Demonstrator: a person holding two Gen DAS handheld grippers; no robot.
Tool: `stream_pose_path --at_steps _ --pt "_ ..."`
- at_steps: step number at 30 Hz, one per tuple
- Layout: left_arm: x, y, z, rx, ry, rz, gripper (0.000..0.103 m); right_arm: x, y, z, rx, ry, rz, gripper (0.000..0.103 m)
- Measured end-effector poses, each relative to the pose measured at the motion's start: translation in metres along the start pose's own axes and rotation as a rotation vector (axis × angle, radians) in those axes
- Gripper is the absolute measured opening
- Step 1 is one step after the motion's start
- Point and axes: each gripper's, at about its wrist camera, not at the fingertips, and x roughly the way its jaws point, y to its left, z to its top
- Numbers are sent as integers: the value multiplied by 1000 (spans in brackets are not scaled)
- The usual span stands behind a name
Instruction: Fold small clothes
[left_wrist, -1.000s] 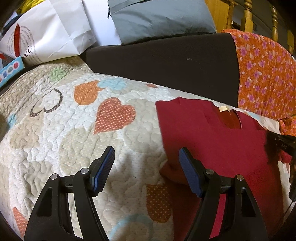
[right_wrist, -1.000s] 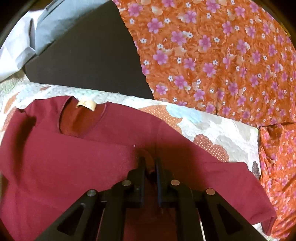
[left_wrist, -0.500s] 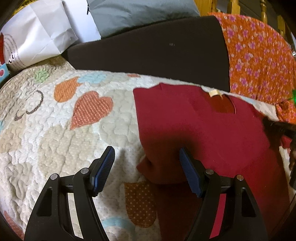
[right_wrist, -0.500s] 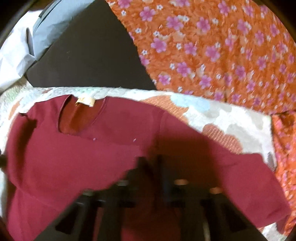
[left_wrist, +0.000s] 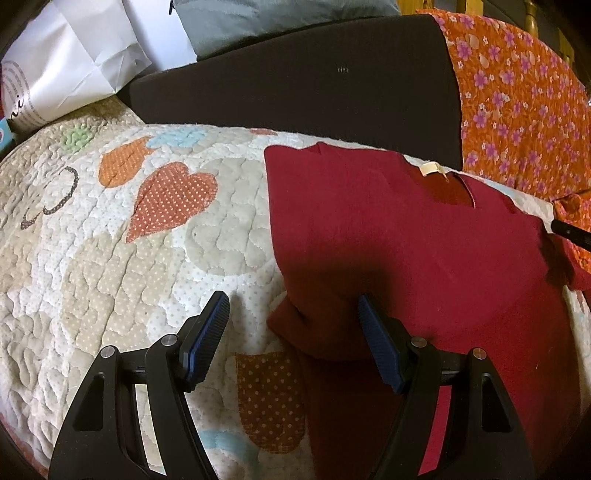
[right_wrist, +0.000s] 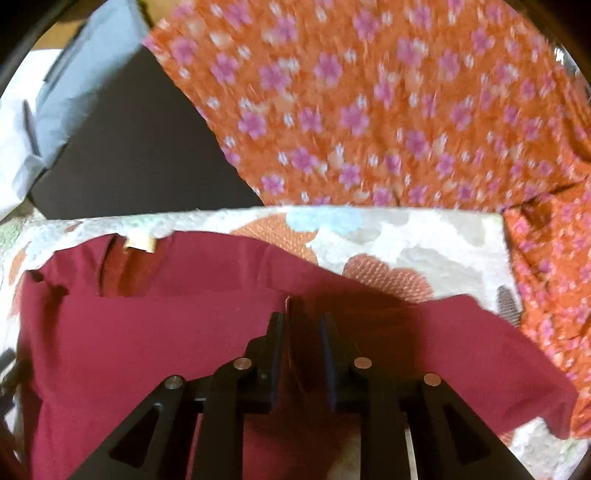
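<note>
Warm, fairly dim indoor light falls from above and behind the cameras. The left wrist view is sharp; the left gripper (left_wrist: 291, 332) throws a dark soft shadow onto the maroon shirt (left_wrist: 406, 236) and quilt (left_wrist: 110, 277). The right wrist view is smeared by motion blur, worst on the orange floral cloth (right_wrist: 369, 103). Both fisheye pictures bend strongly and go black at the corners.

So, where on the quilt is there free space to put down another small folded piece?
The widest bare patch of the quilt lies beside the red shirt, between it and the white paper bag. A narrower strip shows between the shirt and the orange floral cloth. The shirt's side is crowded.
</note>
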Motion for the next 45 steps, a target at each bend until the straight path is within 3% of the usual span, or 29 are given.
stream_pose_path --at_steps 3,7,9,17,22,25,37,41,45 --pt "2 -1 -1 6 4 9 72 -8 16 -7 -74 -12 35 18" --pt "4 0 -1 -2 16 5 72 28 16 -22 -39 132 64 18" --pt "2 -1 0 -3 12 7 72 23 13 -24 -24 97 73 18" --pt "-15 -4 6 -5 -41 11 72 -2 4 -28 1 125 79 19" --pt "-15 -9 6 -2 -34 22 72 -15 3 -41 42 123 126 20" --pt "-16 -12 7 9 -37 28 72 -18 5 -46 49 118 142 24" --pt "-11 -16 8 9 -22 13 72 -9 -1 -52 124 93 171 31" --pt "-5 -15 19 -1 -19 -14 72 -7 3 -46 118 71 174 32" --pt "8 -14 36 15 -39 4 72 -5 7 -43 91 63 160 32"
